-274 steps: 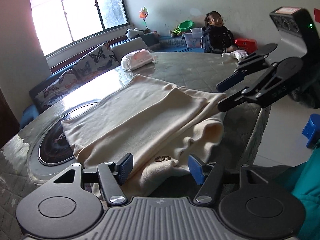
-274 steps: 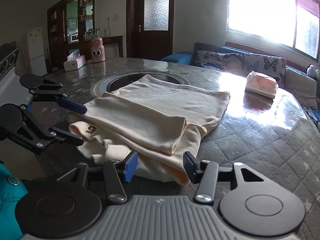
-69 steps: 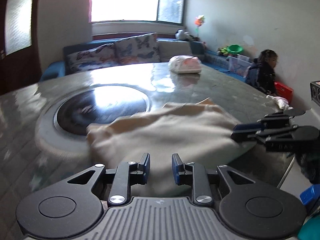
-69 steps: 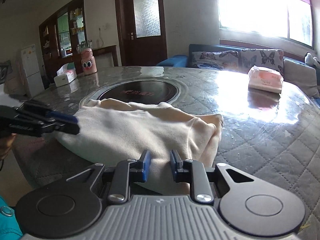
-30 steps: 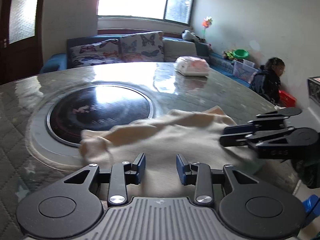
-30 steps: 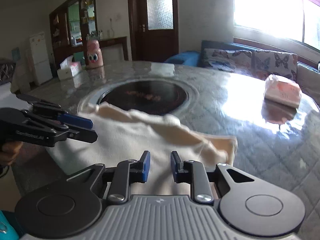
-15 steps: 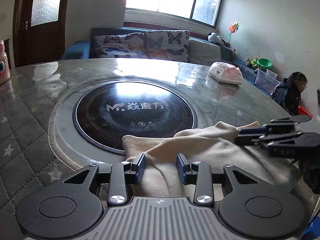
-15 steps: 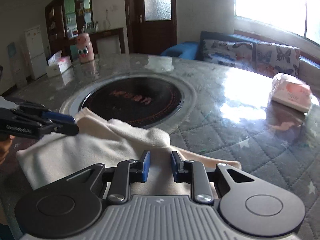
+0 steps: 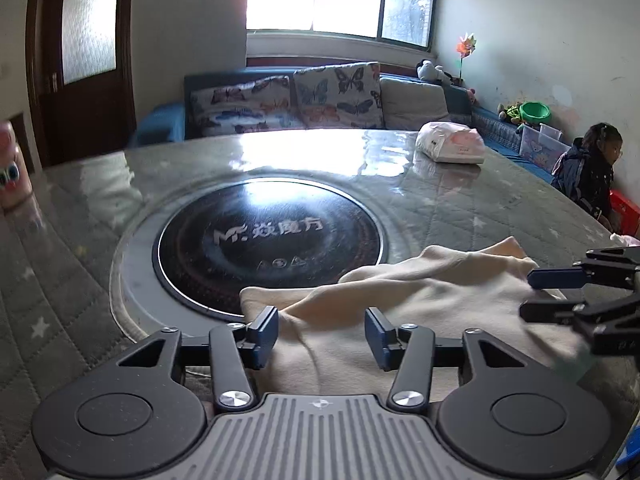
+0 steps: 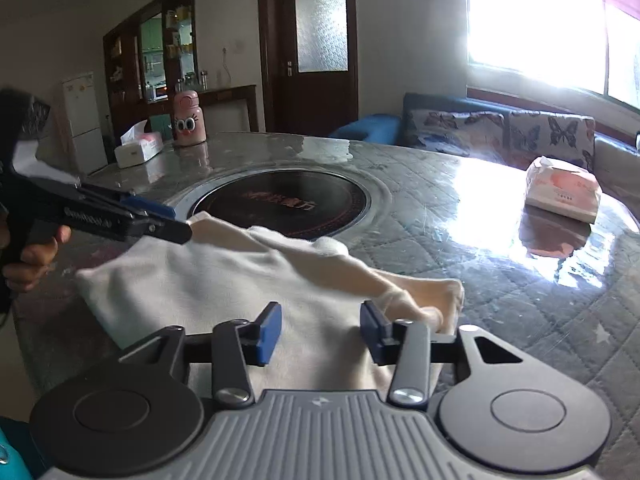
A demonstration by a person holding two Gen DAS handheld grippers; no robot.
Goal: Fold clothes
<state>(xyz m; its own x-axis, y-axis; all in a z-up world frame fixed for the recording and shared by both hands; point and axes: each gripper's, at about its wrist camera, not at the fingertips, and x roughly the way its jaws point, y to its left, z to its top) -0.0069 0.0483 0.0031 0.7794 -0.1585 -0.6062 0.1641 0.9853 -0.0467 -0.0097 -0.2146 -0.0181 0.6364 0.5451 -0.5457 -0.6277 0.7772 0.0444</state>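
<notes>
Far left in the right wrist view there's a bare hand (image 10: pixel 28 256) wrapped around the grip of the left gripper (image 10: pixel 170 222), which reaches in level over the near-left part of the cream garment (image 10: pixel 224 284). From its own camera, the left gripper (image 9: pixel 320 330) tilts down toward the table, blue pads spread apart and still opening; the cloth lies under and between them but nothing is pinched.

The garment sits folded in a loose, rumpled pile at the near edge of the round quilted table (image 10: pixel 500 288), its far edge just lapping the black glass hotplate (image 9: pixel 268 244) in the middle.

Moving right, the right gripper (image 10: pixel 320 332) angles down the same way, jaws parted and opening too, pads clear of the fabric, a bunched corner of cloth just beside its right finger. In the left view it (image 9: pixel 532 296) comes in from the right edge over the shirt.

Further right, a pack of tissues (image 10: pixel 562 192) rests on the table near the butterfly cushions (image 9: pixel 288 100).
</notes>
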